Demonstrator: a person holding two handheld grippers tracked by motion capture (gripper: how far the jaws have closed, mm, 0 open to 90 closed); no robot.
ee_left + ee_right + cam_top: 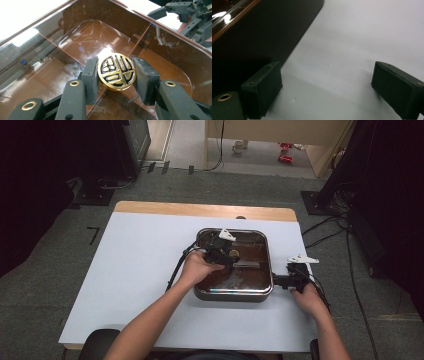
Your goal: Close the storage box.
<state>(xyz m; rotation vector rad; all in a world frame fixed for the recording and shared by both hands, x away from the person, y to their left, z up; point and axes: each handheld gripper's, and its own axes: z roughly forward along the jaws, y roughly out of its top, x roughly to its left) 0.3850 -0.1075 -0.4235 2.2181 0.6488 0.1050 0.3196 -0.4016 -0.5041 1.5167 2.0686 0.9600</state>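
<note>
Forearms are coming in from the near edge of the worktop (125,270), one w/ each gripper. Left gripper (116,72) is reaching over the tray (232,295), a square brown pan w/ a shiny metal rim sitting right of centre on the white sheet. Its jaws are clamping a round gold-and-black knob (116,71) by its edges; the knob is sitting mid-tray, on what looks like a clear brownish lid covering the tray, judging by the reflections. Can't tell from these shots whether the lid is lifting off the rim or resting on it.

Right gripper (327,92) is hanging just beside the tray's right side, jaws spread wide w/ nothing between them, only white sheet below; one jaw is sitting close to the tray's dark wall (262,37).

Progress, as a judgement: the grab on the knob is done, approx. the first step. Left to do is prob. raising or setting the lid, w/ the right gripper seeming ready to steady the tray but not yet touching it for sure.
</note>
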